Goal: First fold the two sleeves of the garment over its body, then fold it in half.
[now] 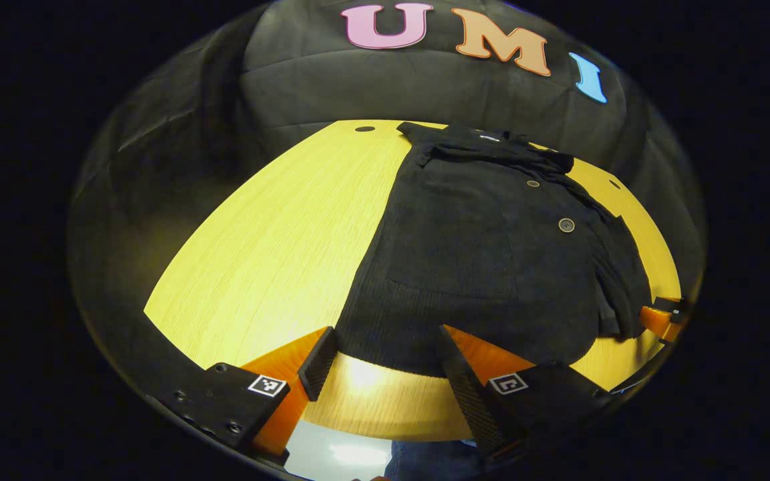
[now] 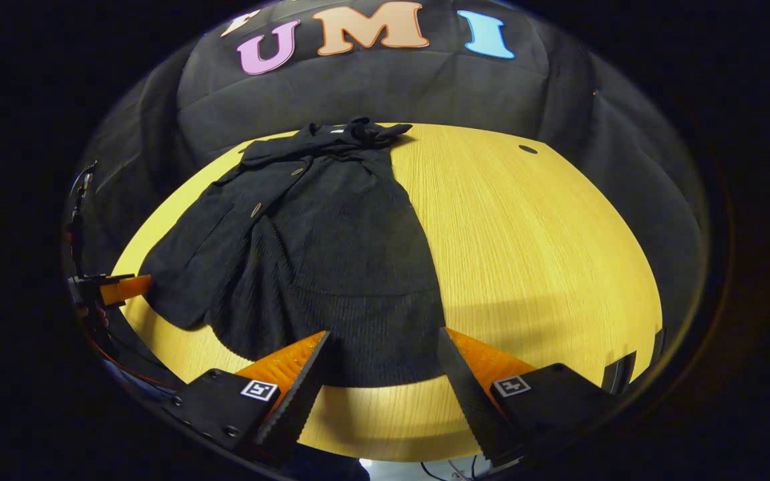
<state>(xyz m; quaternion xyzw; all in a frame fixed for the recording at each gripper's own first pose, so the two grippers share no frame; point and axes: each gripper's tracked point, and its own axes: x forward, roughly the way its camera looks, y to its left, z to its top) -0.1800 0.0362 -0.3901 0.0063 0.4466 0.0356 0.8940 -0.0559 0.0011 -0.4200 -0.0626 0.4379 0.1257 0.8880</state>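
Note:
A black buttoned garment (image 1: 485, 254) lies flat on the yellow wooden table (image 1: 278, 247), collar at the far side, hem toward me. Both sleeves lie folded over its body. My left gripper (image 1: 385, 364) stands open at the near hem, its fingers on either side of the hem's left part, nothing pinched. In the right gripper view the same garment (image 2: 331, 267) fills the left half of the table (image 2: 532, 254). My right gripper (image 2: 381, 367) is open too, over the hem's right corner. The other gripper's orange finger (image 2: 124, 287) shows at the far left edge.
Small dark holes sit in the table top near the far edge (image 1: 364, 128) (image 2: 527, 149). The black cloth wall rises behind the table. Bare wood extends left of the garment in the left gripper view and right of it in the right gripper view.

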